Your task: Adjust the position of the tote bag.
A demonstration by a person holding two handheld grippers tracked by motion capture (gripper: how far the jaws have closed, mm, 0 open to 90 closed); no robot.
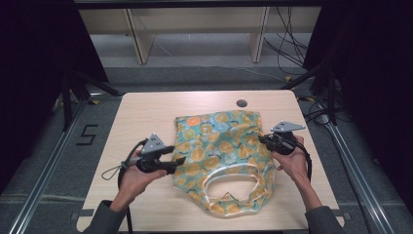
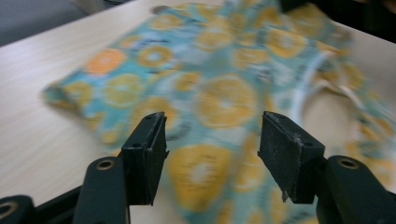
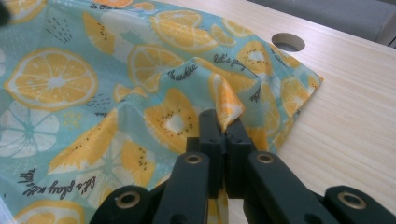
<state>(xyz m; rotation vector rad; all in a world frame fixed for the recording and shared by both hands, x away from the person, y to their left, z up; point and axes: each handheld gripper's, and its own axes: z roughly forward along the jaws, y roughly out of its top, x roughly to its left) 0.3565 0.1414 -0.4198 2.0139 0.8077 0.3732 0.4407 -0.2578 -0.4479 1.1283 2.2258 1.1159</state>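
Fruit-print bag point(image 1: 221, 156) lies flat mid-table point(image 1: 146, 112), handle loop toward us. Our right gripper point(image 3: 223, 128) is clamped tight on a pinched fold at the bag's right edge. Left gripper point(image 2: 211, 140) has its jaws apart with nothing between the pads, hovering over the bag's left side.

For the step we judge to be a re-grip on the left: we keep the right pinch steady, lower the left onto the left edge, catch the fabric cleanly, then pull evenly.

Right gripper view shows the fold between the pads; the high view point(image 1: 280, 141) hides that. High view gives the whole bag outline and the left gripper point(image 1: 178, 161) at its edge.
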